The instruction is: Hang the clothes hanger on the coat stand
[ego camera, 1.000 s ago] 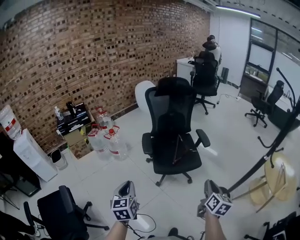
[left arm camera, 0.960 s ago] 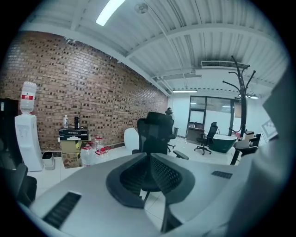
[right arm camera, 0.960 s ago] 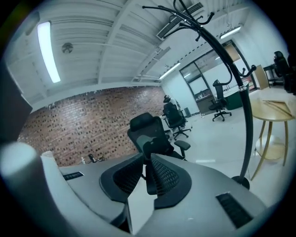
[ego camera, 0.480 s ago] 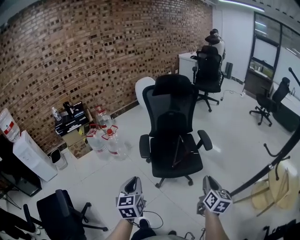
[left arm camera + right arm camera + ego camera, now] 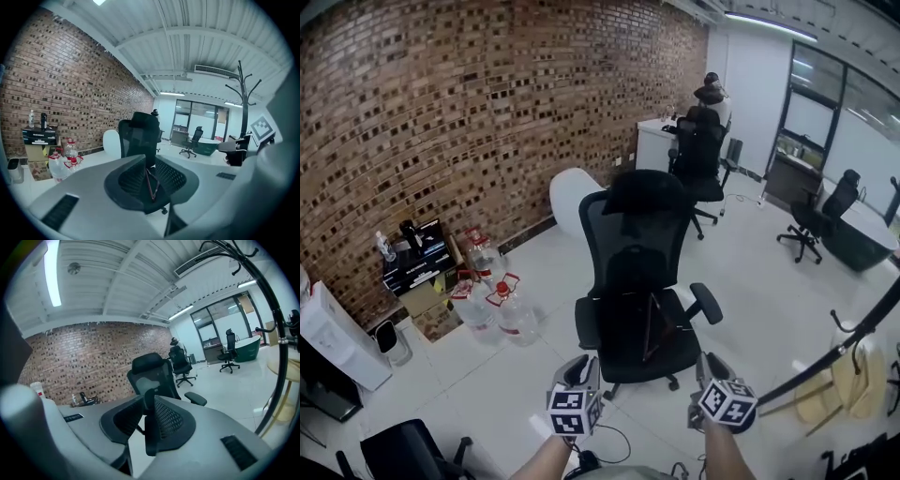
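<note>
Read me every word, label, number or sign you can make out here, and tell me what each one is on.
No text in these pictures can be read.
Marker cubes: black-and-white square patterns only, no letters or digits.
Water bottles: any label is too small to read.
Black box by the brick wall: any print is blurred.

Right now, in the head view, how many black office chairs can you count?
4 office chairs: one in the centre, one at the far desk, one far right, one cut off bottom left. Others may be hidden.
</note>
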The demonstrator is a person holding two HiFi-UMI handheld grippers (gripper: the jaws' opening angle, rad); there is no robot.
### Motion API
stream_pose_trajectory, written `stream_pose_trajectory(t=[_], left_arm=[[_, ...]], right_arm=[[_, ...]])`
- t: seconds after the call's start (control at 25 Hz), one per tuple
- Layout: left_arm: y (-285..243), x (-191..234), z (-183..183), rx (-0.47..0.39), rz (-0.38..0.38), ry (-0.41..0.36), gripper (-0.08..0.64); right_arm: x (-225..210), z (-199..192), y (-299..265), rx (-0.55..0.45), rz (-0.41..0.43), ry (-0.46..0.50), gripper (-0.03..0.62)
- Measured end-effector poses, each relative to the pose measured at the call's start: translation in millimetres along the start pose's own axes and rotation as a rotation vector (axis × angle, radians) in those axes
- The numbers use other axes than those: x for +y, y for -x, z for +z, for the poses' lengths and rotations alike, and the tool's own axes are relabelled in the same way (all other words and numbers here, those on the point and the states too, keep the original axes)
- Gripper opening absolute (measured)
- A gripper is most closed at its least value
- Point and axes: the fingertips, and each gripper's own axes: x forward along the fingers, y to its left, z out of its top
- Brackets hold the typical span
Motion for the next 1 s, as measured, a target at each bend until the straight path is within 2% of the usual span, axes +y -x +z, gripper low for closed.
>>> stream_pose_trajectory(t=[0.2,0.36,0.4,0.52,0.72,1.0], left_arm=[[-28.2,67.1,9.6,-0.006,-0.047,-0.008,0.072],[-72.5,95.0,-2.6,-0.008,-0.053,-0.028,0.066],[-85.7,99.8,-3.2,-0.011,-0.048,-0.035,0.040],[-129.0,103.0,5.5,-0.006,-0.056,-0.044,0.018],[-216.4,96.2,54.3,0.052,-0.074,-0.030,0.018],[-391.8,88.6,79.9,0.095,-0.060,-0.014,0.061]], right_arm=[[61.0,-24.7,-55.6,0.032,-0.023,0.023,0.080],[66.8,-50.5,-107.2,0.056,-0.030,0.033,0.080],[66.5,-53.8,-120.7,0.060,-0.028,0.038,0.080],[60.3,-51.7,-163.1,0.081,-0.027,0.042,0.080],[45.8,-4.8,-249.7,0.142,-0.012,0.046,0.080],[-21.9,18.0,-414.5,0.222,0.018,0.064,0.092]])
